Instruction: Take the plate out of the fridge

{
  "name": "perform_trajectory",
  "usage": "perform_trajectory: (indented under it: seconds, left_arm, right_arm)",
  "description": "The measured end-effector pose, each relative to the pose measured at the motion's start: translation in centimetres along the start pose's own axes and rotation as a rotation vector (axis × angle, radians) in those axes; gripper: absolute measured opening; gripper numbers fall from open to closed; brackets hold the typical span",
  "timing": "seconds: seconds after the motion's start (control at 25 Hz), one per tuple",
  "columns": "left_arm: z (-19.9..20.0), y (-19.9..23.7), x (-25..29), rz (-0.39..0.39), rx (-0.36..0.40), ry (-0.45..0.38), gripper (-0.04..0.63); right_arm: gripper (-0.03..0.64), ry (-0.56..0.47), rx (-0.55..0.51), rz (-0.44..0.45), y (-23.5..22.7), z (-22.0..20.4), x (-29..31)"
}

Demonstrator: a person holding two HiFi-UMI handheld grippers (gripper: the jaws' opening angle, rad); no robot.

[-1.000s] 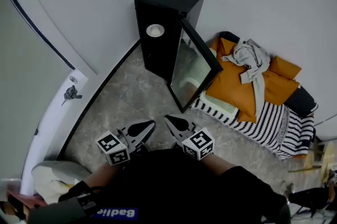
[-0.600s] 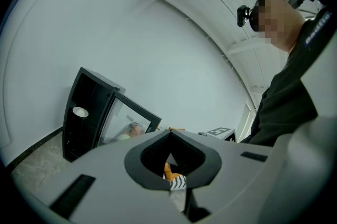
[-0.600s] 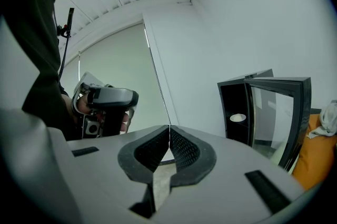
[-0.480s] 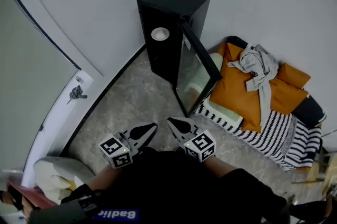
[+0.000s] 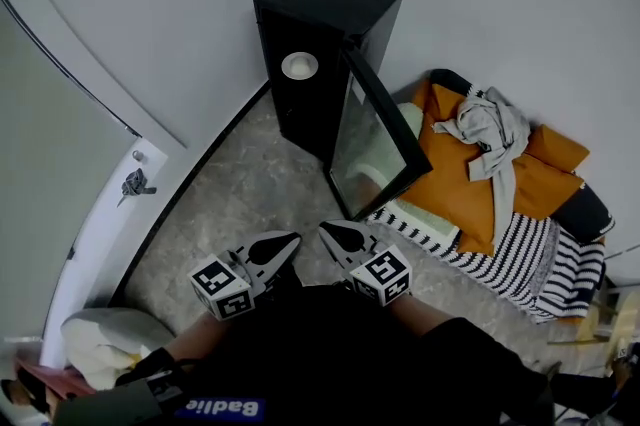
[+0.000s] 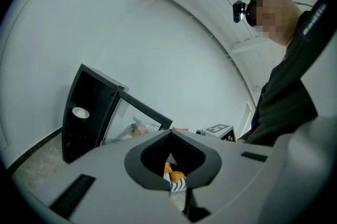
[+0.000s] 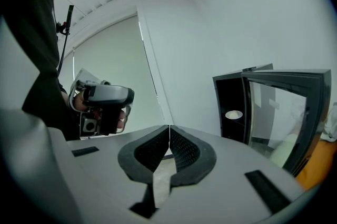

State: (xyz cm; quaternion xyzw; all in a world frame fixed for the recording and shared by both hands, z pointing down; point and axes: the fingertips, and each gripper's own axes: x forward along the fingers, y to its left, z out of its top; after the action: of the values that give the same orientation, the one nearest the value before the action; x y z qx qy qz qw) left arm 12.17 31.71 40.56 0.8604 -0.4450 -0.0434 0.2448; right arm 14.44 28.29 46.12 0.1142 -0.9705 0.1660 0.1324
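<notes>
1. Closest to me, the person is holding the left gripper and the right gripper low against the body. They are side by side over the near edge of the grey marbled floor, tips aiming ahead.
2. Both tongs are sitting with their jaws pressed together, gripping nothing.
3. Further out, the glass fridge door is standing swung wide open, near the orange bedding at the floor's right edge.
4. At the floor's far edge, the tall black fridge is standing against the wall. The small round white plate is resting on a shelf high inside it, well apart from both tongs.
5. I'd say the approach is only beginning. Next the person needs to step closer, spread one pair of jaws, reach past the door and pinch the plate's rim.
</notes>
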Motion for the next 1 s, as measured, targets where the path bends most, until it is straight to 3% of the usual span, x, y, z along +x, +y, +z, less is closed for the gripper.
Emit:
perform_trajectory:
  seconds: [0.2, 0.36, 0.76, 1.0]
  left_arm:
    - [2.9, 5.3, 0.8, -0.058, 0.007, 0.003, -0.002]
    - [5.7, 9.9, 1.1, -0.101, 0.057, 0.025, -0.002]
    - [9.8, 19.9, -0.1, -0.166, 0.005, 0.056, -0.003]
    - [10.8, 22.9, 0.1, -0.198, -0.022, 0.072, -0.003]
  right_arm:
    - [0.011, 0.019, -0.015, -0.043, -2.3, 2.1, 4.5]
    - [0.011, 0.023, -0.019, -0.074, -4.0, 3.9, 8.7]
    - [0.012, 0.034, 0.016, -0.189, -7.5, 7.6, 17.3]
    - [0.011, 0.014, 0.032, -0.231, -8.5, 9.4, 19.9]
